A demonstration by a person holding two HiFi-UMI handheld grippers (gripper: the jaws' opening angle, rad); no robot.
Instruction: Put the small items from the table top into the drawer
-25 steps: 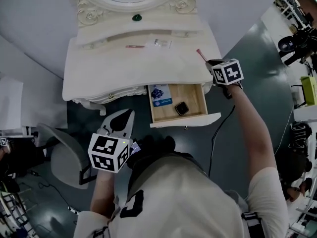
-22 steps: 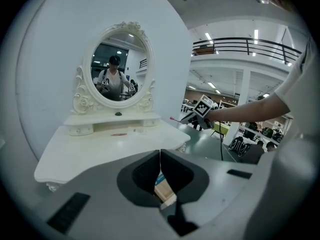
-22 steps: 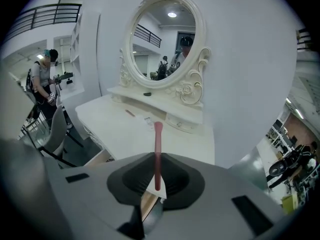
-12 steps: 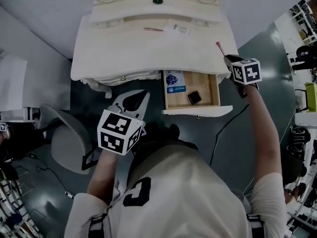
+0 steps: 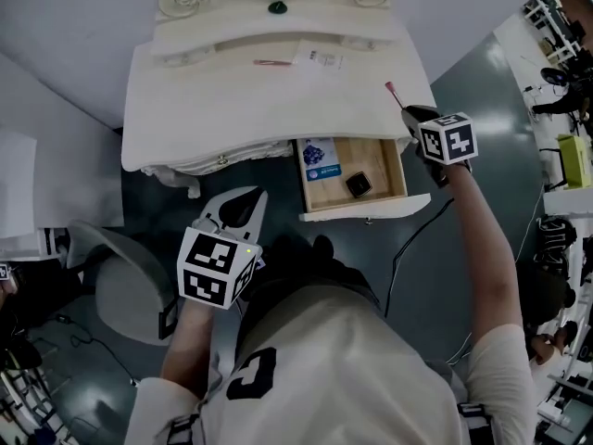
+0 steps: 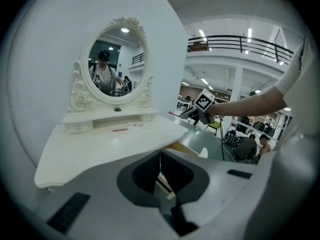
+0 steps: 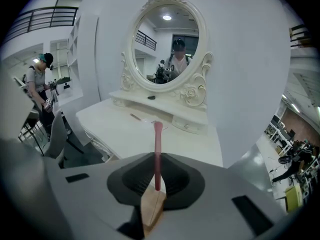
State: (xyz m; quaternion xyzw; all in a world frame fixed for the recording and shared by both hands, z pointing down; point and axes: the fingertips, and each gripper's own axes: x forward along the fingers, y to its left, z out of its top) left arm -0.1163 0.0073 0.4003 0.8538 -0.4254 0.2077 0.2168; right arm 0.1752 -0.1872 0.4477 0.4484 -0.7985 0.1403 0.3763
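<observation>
My left gripper (image 6: 160,159) is nearest to me, hanging over the dark floor in front of the furniture and to the left of the drawer. Its jaws are pressed together with nothing between them. A grey chair (image 5: 120,286) stands off to its left.

Just beyond, the open light wooden drawer (image 5: 394,170) is pulled out from under the front edge. A blue-and-white printed card (image 5: 321,156) lies at its back left. A small black square item (image 5: 358,185) sits nearer the middle; I cannot tell what it is.

My right gripper (image 7: 157,171) is at the drawer's right rear corner, by the right end of the front edge. Its jaws are closed on a slim pink stick (image 7: 158,139), which points out from them over the corner of the white curved tabletop (image 5: 213,109).

Further back on the tabletop, a thin reddish stick (image 5: 272,62) and a clear flat packet (image 5: 320,59) lie close together near the raised rear ledge.

Behind them is a small dark green knob (image 5: 276,7), set at the foot of the oval mirror in an ornate white frame (image 7: 167,44).
</observation>
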